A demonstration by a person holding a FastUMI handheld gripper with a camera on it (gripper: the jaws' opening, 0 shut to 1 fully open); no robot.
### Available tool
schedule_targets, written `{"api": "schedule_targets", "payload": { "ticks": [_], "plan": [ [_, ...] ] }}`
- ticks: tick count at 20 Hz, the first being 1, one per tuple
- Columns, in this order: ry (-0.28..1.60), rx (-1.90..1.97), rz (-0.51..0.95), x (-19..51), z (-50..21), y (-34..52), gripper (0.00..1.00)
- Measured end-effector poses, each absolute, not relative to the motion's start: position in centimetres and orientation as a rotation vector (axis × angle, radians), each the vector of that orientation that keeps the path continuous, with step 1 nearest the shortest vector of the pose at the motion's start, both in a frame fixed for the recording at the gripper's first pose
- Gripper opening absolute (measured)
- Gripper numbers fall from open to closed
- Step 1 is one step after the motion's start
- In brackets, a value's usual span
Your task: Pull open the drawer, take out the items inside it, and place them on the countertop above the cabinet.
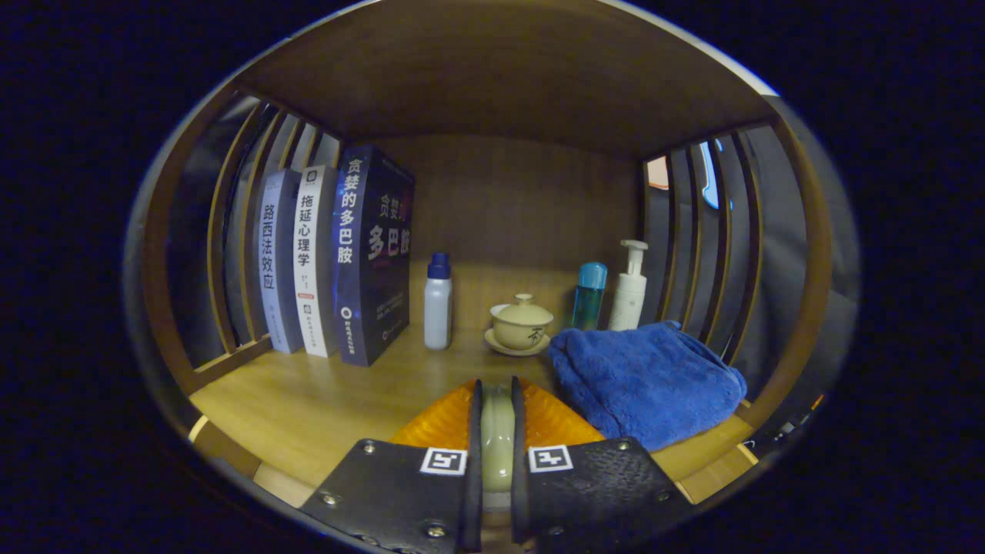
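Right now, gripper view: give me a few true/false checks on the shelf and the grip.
1. The gripper is shut on a pale green item. True.
2. The folded blue towel lies left of the upright books. False: it lies to the right, beside the slatted side.
3. The beige lidded teacup sits on a saucer. True.
4. The white pump bottle lies on its side. False: it stands upright.

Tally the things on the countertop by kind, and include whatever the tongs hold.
Books: 3
Bottles: 3
Lidded cup on saucer: 1
Blue towel: 1
Pale item gripped between the tongs: 1
Total: 9
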State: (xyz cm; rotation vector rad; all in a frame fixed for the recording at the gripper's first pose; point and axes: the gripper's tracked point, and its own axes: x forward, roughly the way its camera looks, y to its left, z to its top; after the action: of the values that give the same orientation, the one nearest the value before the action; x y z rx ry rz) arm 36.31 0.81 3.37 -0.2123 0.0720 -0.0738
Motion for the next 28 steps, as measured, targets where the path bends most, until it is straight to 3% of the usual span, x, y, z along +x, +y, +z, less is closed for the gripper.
{"api": "schedule_targets", "payload": {
  "ticks": [7,10,16,22,28],
  "plan": [
    [0.083,-0.261,-0.094,38.2,3.5,0.9,0.15],
    [0.116,-0.193,-0.084,37.6,3.6,0.7,0.2],
    [0.09,-0.244,-0.066,31.1,5.8,0.1,0.98],
    [-0.089,-0.193,0.027,19.8,11.1,0.4,0.98],
    [-0.117,-0.194,0.112,8.0,11.0,1.2,0.99]
  ]
}}
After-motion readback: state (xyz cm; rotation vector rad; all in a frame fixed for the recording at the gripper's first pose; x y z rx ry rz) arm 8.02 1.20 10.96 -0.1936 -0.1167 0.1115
